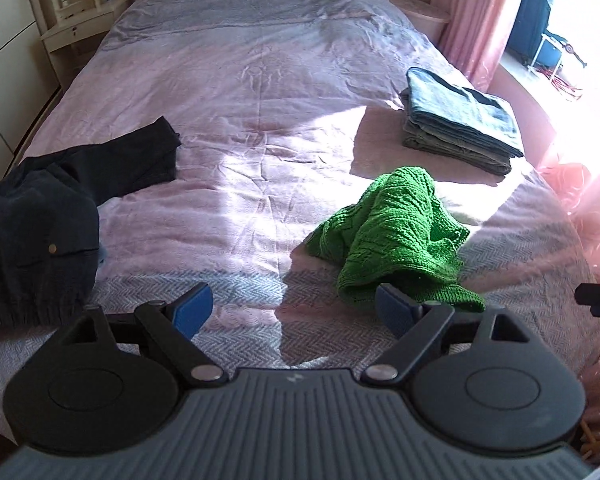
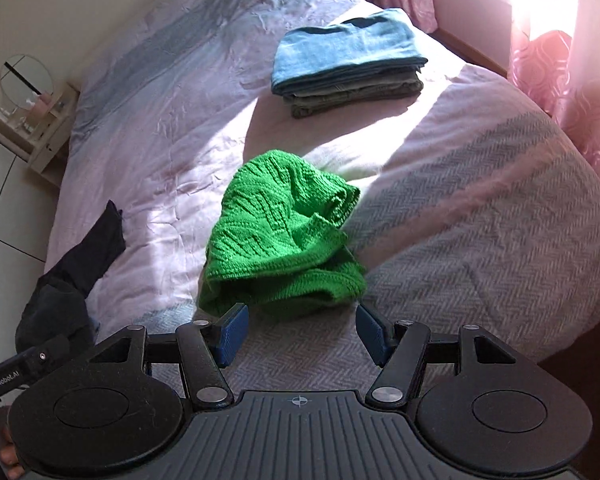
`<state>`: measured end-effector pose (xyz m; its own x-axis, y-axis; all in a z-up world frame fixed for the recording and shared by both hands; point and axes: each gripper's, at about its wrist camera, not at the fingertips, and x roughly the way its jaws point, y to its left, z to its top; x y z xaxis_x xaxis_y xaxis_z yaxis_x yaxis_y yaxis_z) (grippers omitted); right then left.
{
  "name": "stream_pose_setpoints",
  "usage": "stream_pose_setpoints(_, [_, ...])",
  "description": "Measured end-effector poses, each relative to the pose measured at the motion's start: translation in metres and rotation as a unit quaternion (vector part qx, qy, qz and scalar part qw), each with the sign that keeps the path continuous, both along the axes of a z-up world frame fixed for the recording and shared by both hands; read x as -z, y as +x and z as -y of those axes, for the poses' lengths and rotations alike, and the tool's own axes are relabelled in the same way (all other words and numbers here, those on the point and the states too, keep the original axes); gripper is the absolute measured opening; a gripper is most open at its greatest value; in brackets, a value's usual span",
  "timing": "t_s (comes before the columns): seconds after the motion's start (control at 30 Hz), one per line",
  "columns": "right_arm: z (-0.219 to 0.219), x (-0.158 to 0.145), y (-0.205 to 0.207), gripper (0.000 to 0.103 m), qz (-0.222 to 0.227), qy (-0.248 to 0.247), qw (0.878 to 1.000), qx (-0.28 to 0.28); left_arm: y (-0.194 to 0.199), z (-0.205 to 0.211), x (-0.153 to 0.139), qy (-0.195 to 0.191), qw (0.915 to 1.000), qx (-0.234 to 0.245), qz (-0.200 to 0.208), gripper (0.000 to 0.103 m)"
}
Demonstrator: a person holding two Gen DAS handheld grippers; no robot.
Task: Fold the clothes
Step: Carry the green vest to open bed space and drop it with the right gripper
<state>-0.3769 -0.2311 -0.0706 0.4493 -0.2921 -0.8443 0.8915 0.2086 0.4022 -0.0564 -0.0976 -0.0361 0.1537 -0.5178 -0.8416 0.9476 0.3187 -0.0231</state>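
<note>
Left wrist view: left claw (image 1: 290, 312) released, nothing between its blue pads, over the bed (image 1: 260, 100); crumpled green sweater (image 1: 392, 236) lies just beyond its right finger, dark clothes (image 1: 40, 232) heaped at the left edge, folded stack (image 1: 460, 120) far right. Right wrist view: right claw (image 2: 302, 334) released, empty, sweater (image 2: 280, 236) just ahead of both pads; stack (image 2: 348, 60) beyond, dark clothes (image 2: 76, 272) left.

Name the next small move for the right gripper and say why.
Probably ease the right gripper forward and close on the near hem of the green sweater. Its jaws stand open and empty just short of that crumpled, unfolded heap.
</note>
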Motion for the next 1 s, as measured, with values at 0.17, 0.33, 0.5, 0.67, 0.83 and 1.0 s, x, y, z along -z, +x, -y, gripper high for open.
stream_pose_setpoints(0.17, [-0.028,0.012,0.017,0.063,-0.016,0.019,1.0,0.008,0.008,-0.011,0.0,0.01,0.9996,0.028,-0.001,0.086])
stream_pose_setpoints(0.33, [-0.064,0.02,0.033,0.063,-0.025,0.03,0.999,0.015,0.018,-0.024,0.007,0.024,0.9986,0.046,-0.001,0.086])
stream_pose_setpoints(0.5, [-0.093,0.03,0.043,0.063,-0.033,0.045,0.998,0.027,0.022,-0.032,0.011,0.025,0.9975,0.065,-0.006,0.086])
stream_pose_setpoints(0.67, [-0.109,0.036,0.047,0.063,-0.035,0.06,0.997,0.044,0.025,-0.037,0.013,0.023,0.9974,0.067,-0.011,0.086])
stream_pose_setpoints(0.83, [-0.107,0.032,0.06,0.063,-0.039,0.052,0.997,0.036,0.034,-0.039,0.009,0.017,0.9984,0.053,-0.012,0.086])
stream_pose_setpoints(1.0, [-0.101,0.033,0.072,0.063,-0.044,0.045,0.998,0.019,0.042,-0.035,0.009,0.013,0.9992,0.036,-0.014,0.086])
